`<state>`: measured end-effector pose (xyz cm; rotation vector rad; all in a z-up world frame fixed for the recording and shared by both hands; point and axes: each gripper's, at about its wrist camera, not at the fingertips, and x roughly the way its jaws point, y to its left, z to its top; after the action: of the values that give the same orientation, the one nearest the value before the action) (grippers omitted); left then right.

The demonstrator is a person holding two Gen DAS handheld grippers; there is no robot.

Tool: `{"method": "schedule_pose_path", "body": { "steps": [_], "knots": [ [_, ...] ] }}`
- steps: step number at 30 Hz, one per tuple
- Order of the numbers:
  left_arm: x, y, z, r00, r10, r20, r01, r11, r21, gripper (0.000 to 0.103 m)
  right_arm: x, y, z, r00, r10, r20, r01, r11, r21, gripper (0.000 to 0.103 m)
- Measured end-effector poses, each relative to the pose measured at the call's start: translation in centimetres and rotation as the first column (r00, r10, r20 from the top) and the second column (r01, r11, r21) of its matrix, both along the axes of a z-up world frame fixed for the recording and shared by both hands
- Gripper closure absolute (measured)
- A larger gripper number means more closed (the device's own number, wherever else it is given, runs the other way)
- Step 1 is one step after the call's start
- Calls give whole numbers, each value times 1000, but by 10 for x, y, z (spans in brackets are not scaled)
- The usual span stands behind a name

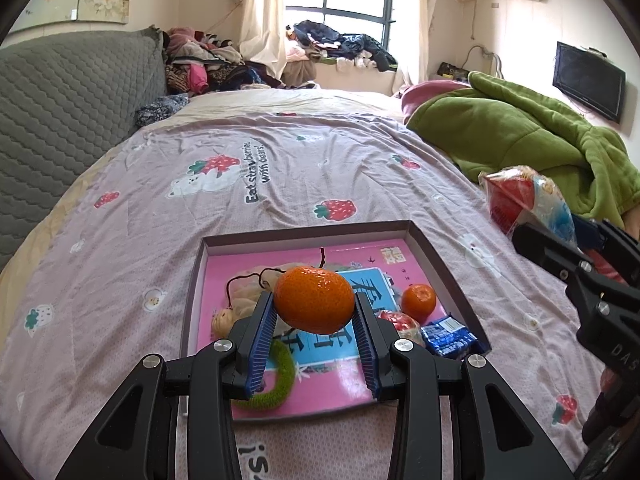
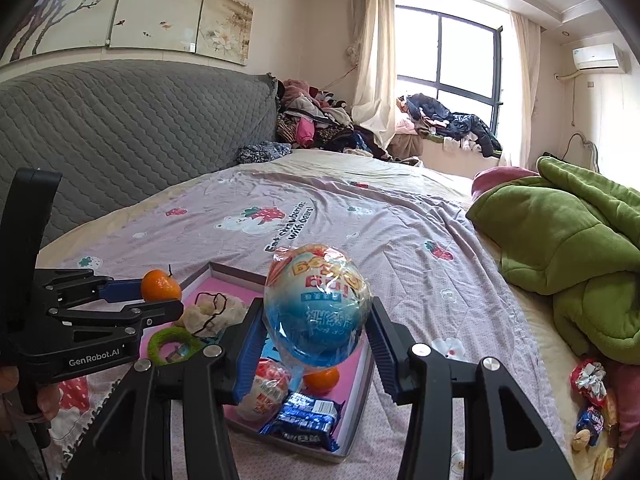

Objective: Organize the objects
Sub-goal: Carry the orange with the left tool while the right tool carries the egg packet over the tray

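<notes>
My left gripper (image 1: pixel 314 316) is shut on an orange tangerine (image 1: pixel 314 300) and holds it above the pink-lined shallow box (image 1: pixel 440 256) on the bed. In the box lie a second tangerine (image 1: pixel 418 301), a blue snack packet (image 1: pixel 449 337), a red-white wrapped egg (image 1: pixel 400 322), a green fuzzy ring (image 1: pixel 276 384) and a cream plush with a dark cord (image 1: pixel 240 300). My right gripper (image 2: pixel 316 334) is shut on a wrapped blue-and-red toy egg (image 2: pixel 316 304) above the box's right part (image 2: pixel 356 412). The left gripper with its tangerine (image 2: pixel 160 286) shows at left in the right wrist view.
The bed has a lilac strawberry-print sheet (image 1: pixel 280 160). A green blanket (image 2: pixel 568 240) is heaped at the right. Several loose snacks (image 2: pixel 592 400) lie on the bed's right edge. A grey quilted headboard (image 2: pixel 120 128) stands at the left. Clothes are piled by the window.
</notes>
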<state>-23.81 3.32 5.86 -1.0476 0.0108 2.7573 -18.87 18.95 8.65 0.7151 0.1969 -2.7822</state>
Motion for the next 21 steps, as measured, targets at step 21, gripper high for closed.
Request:
{"method": "schedule_pose_path", "body": {
  "steps": [21],
  "knots": [
    [-21, 8, -65, 996, -12, 87, 14, 999, -31, 63, -45, -6, -77, 978, -23, 207, 1, 995, 105, 54]
  ]
}}
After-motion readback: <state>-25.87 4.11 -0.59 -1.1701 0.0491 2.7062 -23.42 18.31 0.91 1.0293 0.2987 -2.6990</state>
